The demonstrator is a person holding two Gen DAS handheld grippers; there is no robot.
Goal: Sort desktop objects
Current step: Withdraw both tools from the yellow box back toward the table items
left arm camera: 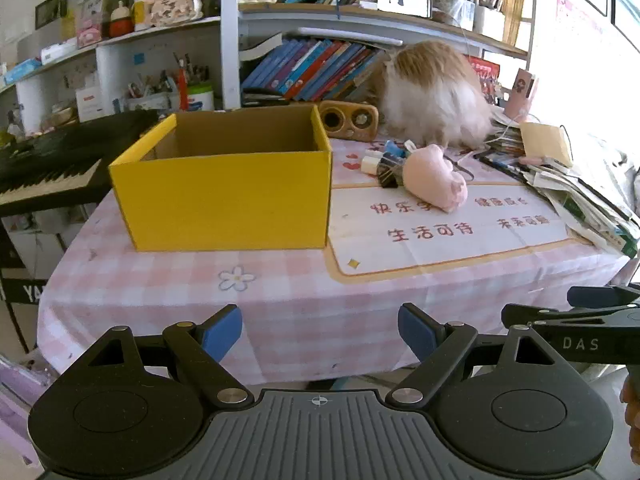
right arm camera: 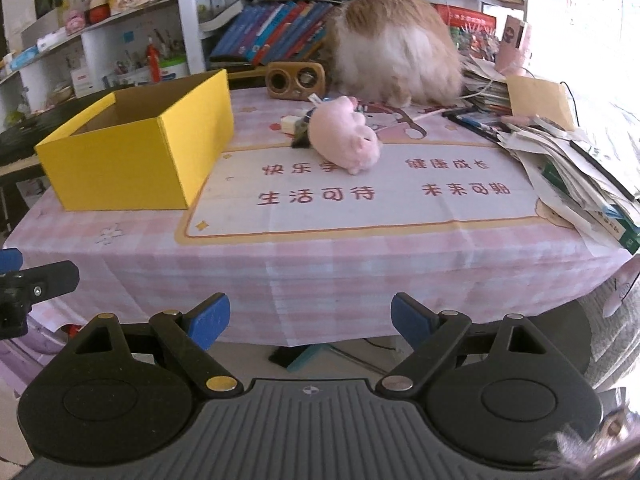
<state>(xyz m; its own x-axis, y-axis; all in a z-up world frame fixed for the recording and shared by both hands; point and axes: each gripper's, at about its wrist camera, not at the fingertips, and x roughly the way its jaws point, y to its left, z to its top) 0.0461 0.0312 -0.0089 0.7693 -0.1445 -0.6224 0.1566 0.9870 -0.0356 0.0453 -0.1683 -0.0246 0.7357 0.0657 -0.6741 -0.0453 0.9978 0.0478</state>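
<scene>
Both wide apart, left hand-held gripper [left arm camera: 320, 334], right hand-held gripper [right arm camera: 310, 322], holding nothing

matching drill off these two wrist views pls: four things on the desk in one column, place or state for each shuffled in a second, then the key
Things
1. yellow box
2. pink plush toy
3. wooden speaker
4. cat

Place or state
A. lying on its side on the printed mat, small items bunched behind it
B. at the back edge of the desk, between the box and the cat
C. open at the top, no contents in view, on the left of the desk
D. sitting at the back right, facing the bookshelf

Pairs: 1-C, 2-A, 3-B, 4-D
</scene>
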